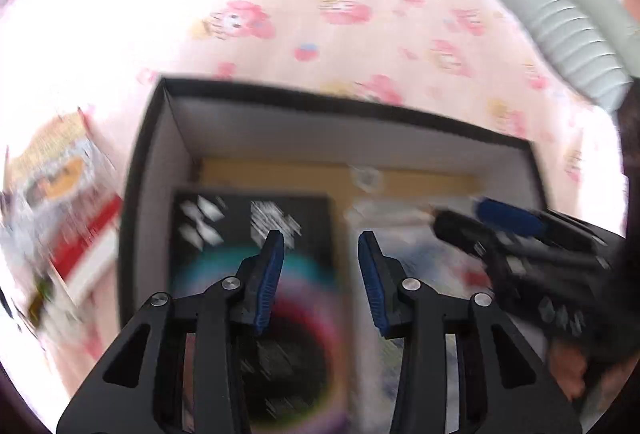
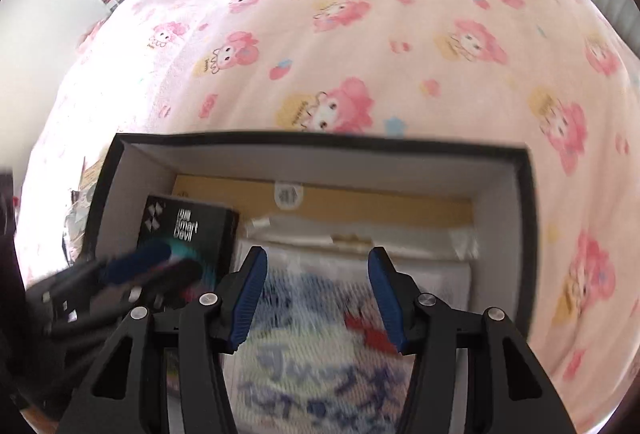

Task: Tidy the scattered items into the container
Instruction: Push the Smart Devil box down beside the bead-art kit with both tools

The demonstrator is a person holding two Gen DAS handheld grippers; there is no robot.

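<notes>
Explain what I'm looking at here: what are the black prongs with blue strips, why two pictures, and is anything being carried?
No robot here: a person holds a two-fingered grasping tool in each hand, each with a fisheye camera looking along its fingers. One picture is from the left tool, the other from the right tool; the blue strips are their grip pads. Both hang over an open black box on a pink cartoon-print blanket. Inside lie a black carton and a white packet with blue writing, each blurred. A red and white packet lies outside the box, in the left view. Both tools stand open with nothing between the pads, so nothing is carried. Each camera also catches the other tool at its edge.
</notes>
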